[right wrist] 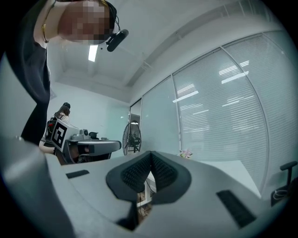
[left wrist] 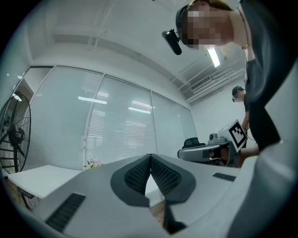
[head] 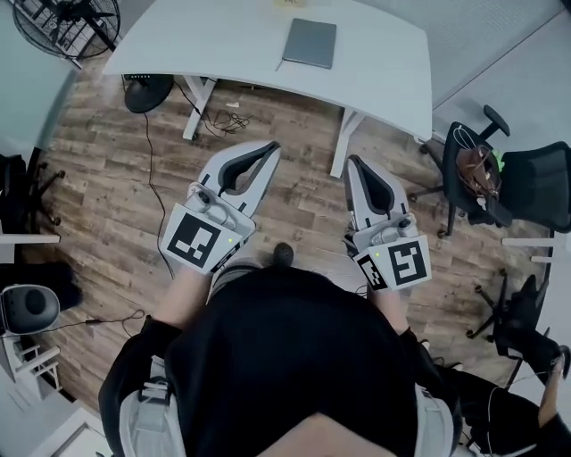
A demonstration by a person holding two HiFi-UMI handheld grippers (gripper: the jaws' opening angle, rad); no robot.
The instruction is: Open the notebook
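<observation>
A closed grey notebook (head: 310, 42) lies flat on the white table (head: 223, 40) at the top of the head view. My left gripper (head: 268, 148) is held out over the wooden floor, short of the table's near edge, jaws shut and empty. My right gripper (head: 353, 163) points the same way beside it, also shut on nothing. In the left gripper view my left gripper (left wrist: 150, 157) has its ribbed pads (left wrist: 165, 174) meeting at the tips, with the table (left wrist: 42, 179) ahead. In the right gripper view my right gripper (right wrist: 150, 155) shows the same closed pads (right wrist: 136, 173).
A standing fan (head: 67, 22) is at the far left by the table. Cables (head: 223, 118) trail on the floor under the table. Office chairs (head: 513, 183) stand to the right, one with a brown bag (head: 477, 170). Small flowers (left wrist: 93, 163) sit on the table's far side.
</observation>
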